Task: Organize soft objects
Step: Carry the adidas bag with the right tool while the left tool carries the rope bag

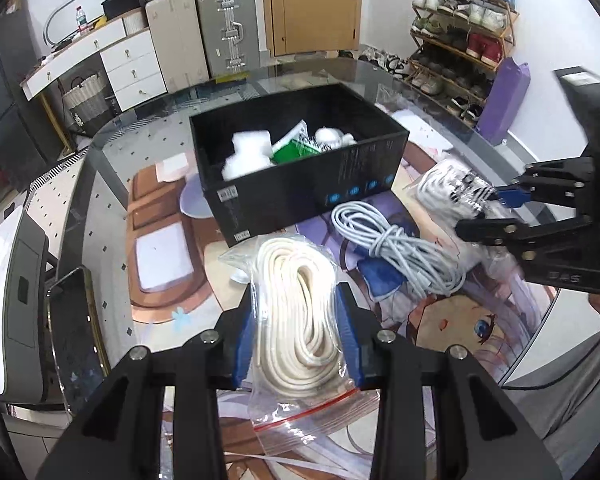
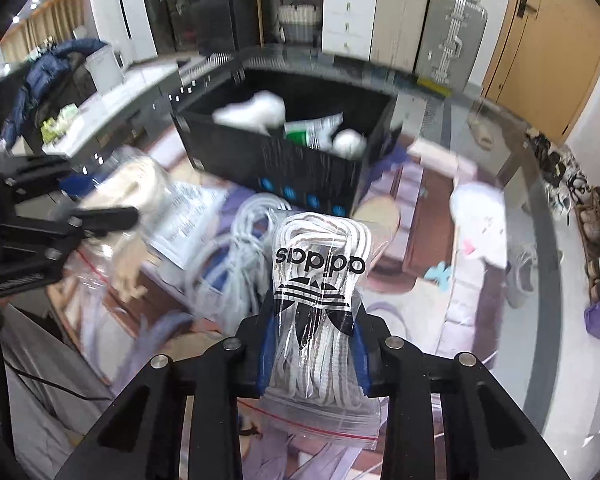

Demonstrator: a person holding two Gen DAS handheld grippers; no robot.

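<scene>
Two bags are in my grip at once, one per gripper. My left gripper pinches a clear zip bag of cream cord across the middle of the coil, blue pads pressed into the plastic on either side, the red zip strip hanging below the fingers and the coil's top reaching out past the tips. My right gripper pinches a printed zip bag of white laces the same way, at the waist of the bundle, with the logo end beyond the fingertips.

Both should be light and soft. I judge the film to be slippery, so the hold has to squeeze the cord inside, not just the loose plastic near the zip, which would slide or stretch. Nothing here looks fragile; a firm squeeze should do no harm.

Ahead of both sets of fingers sits the open black box, already holding white foam pieces and a green-and-white packet. Between the box and my left fingertips, slightly to their right, a loose bundle of white cable lies on the printed mat, unbagged and likely to sprawl unless taken at its wrapped middle. Left of my left fingers a phone lies flat.
</scene>
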